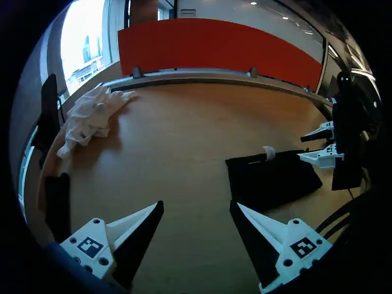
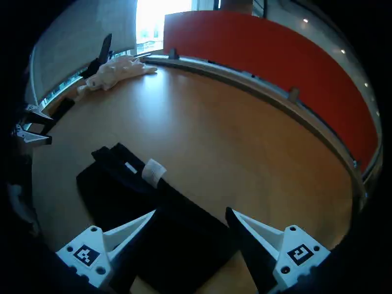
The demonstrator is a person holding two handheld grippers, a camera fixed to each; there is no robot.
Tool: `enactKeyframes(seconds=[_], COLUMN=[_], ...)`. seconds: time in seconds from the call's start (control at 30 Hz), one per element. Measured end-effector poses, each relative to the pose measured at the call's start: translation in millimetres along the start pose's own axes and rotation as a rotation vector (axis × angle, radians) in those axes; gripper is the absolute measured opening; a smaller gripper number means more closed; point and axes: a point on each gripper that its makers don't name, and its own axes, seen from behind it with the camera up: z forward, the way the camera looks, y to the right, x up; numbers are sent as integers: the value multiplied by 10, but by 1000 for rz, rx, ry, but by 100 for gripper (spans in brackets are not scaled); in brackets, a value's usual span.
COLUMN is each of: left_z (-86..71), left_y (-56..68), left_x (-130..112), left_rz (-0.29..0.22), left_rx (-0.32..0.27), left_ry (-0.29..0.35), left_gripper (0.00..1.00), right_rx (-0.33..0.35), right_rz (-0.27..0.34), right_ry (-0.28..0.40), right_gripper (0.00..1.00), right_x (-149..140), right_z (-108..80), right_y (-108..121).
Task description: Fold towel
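Across the wide wooden worktop [image 1: 186, 147], which a long red partition [image 1: 215, 49] borders at its far edge, a black towel [image 2: 147, 215] lies flat, seemingly folded over on itself, though the dark cloth hides its layers. Well apart from it, at the corner near the window [image 1: 83, 49], sits a crumpled heap of white cloth [image 1: 93, 117]. In the right gripper view the right claw [image 2: 191, 210] stands wide open over the near part of the towel, with nothing pinched between its fingers. In the left gripper view the left claw [image 1: 196, 203] is likewise spread wide and holds nothing, with bare wood between its fingers and the towel just beyond its right finger. A small white label [image 2: 153, 171] lies on the towel's far part
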Motion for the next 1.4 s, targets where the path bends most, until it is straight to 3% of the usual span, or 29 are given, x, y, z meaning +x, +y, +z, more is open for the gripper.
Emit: enactKeyframes(seconds=[0.33, 0.57, 1.4], left_z=[-196, -253, -288], left_y=[-175, -246, -288], left_x=[-155, -225, -250], left_rz=[-45, -62, -76], left_rx=[39, 55, 65], left_ry=[-2, -5, -3], left_gripper=[100, 100, 100], right_rx=[37, 50, 26], right_rz=[-41, -72, -87], right_ry=[-13, -25, -22], right_gripper=[100, 100, 100], right_x=[74, 98, 306], right_z=[111, 172, 285], right_y=[-234, -324, -165])
